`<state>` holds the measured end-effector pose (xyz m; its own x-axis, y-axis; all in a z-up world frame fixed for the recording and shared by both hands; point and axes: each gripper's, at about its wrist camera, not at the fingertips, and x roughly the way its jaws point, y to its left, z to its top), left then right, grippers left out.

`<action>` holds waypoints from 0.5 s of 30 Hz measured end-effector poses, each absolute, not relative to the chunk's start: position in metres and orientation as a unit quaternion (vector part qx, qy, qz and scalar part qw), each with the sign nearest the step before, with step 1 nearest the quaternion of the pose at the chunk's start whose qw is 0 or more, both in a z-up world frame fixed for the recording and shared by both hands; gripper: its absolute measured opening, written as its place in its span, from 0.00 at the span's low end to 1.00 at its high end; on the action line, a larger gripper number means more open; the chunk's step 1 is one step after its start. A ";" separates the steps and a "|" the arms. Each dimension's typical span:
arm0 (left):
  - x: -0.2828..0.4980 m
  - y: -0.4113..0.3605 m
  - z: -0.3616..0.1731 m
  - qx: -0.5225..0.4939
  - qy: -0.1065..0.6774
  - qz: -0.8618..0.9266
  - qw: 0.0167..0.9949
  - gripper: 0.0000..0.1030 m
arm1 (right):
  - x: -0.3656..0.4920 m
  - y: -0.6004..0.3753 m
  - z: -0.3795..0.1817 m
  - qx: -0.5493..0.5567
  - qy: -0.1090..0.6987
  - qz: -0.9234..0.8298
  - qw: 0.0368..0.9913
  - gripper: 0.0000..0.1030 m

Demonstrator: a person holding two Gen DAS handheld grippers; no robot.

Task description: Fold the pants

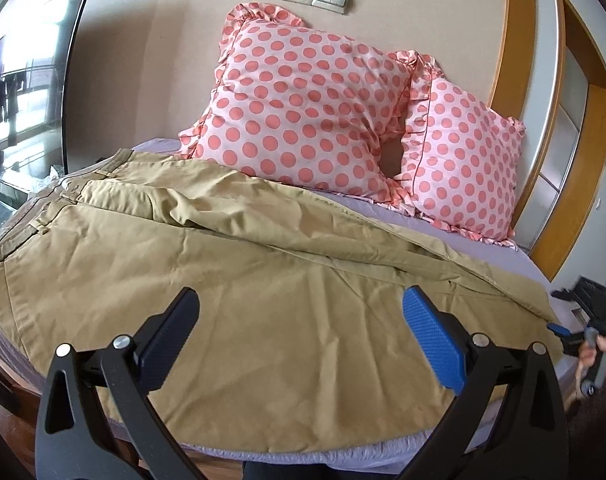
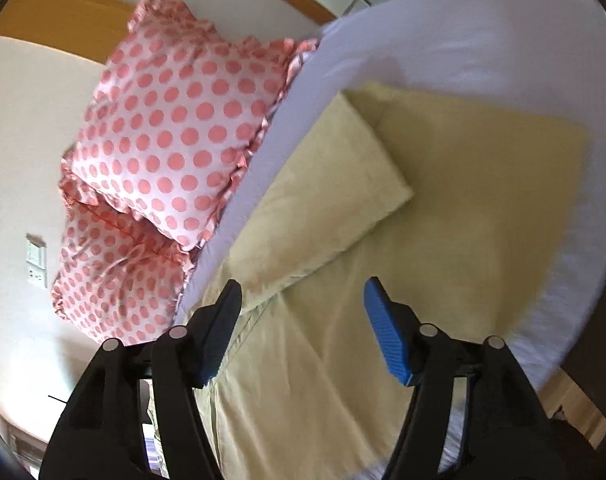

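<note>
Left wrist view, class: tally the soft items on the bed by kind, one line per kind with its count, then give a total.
Polka-dot pillows: 2, one larger and one to its right
Khaki pants: 1
Total: 3

The pants (image 1: 231, 264) are seen as matt, creased tan cloth, laid on a smooth lilac cloth sheet (image 2: 483, 52). The pillows (image 1: 303, 112) are covered in dotted, ruffled fabric. The left gripper (image 1: 299, 320) is made of matt black plastic with ribbed blue pads (image 1: 433, 344) and shiny metal pins.
</note>
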<state>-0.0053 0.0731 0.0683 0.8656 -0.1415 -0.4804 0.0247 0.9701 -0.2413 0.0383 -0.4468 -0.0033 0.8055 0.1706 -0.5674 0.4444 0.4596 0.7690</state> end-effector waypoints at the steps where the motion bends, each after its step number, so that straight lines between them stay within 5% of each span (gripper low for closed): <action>1: -0.006 0.073 0.068 -0.113 0.257 -0.042 0.959 0.98 | 0.047 -0.446 -0.008 0.523 0.306 -0.086 0.791 0.64; 7: 0.006 0.083 0.066 -0.119 0.277 -0.049 0.952 0.98 | 0.070 -0.450 -0.015 0.547 0.273 -0.128 0.781 0.54; 11: 0.019 0.102 0.063 -0.183 0.286 -0.106 0.935 0.98 | 0.073 -0.464 -0.032 0.575 0.253 -0.116 0.769 0.02; 15: 0.041 0.133 0.068 -0.254 0.293 -0.130 0.913 0.98 | 0.044 -0.476 -0.029 0.588 0.190 -0.070 0.783 0.02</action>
<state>0.0413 0.1333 0.0685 0.7940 -0.3864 -0.4694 0.0888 0.8375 -0.5392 0.0443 -0.4756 -0.0294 0.9184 0.1134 -0.3791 0.3324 0.2989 0.8945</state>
